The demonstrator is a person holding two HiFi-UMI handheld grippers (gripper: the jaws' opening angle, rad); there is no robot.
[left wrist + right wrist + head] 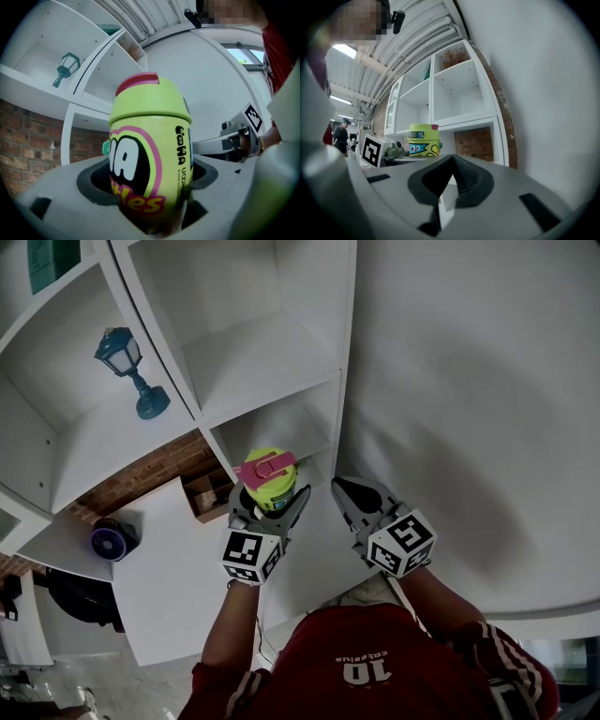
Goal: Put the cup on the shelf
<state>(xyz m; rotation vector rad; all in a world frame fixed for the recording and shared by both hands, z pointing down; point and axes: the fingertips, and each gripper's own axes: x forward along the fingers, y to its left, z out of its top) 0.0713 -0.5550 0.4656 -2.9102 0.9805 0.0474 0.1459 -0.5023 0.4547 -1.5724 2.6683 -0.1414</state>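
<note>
A lime-green cup (269, 479) with a pink lid tab sits upright between the jaws of my left gripper (270, 502), which is shut on it. In the left gripper view the cup (149, 164) fills the middle, its pink and black print facing me. The cup (423, 139) also shows small at the left of the right gripper view. My right gripper (354, 495) hangs beside it on the right, its jaws closed together with nothing between them. A white cube shelf (272, 352) stands in front, with an open compartment (281, 432) just beyond the cup.
A blue lantern ornament (131, 371) stands in the shelf compartment at the left. A white wall (469, 409) runs along the right. A brown box (208, 491) and a purple round object (114, 538) lie lower left. A brick wall (33, 145) shows behind the shelf.
</note>
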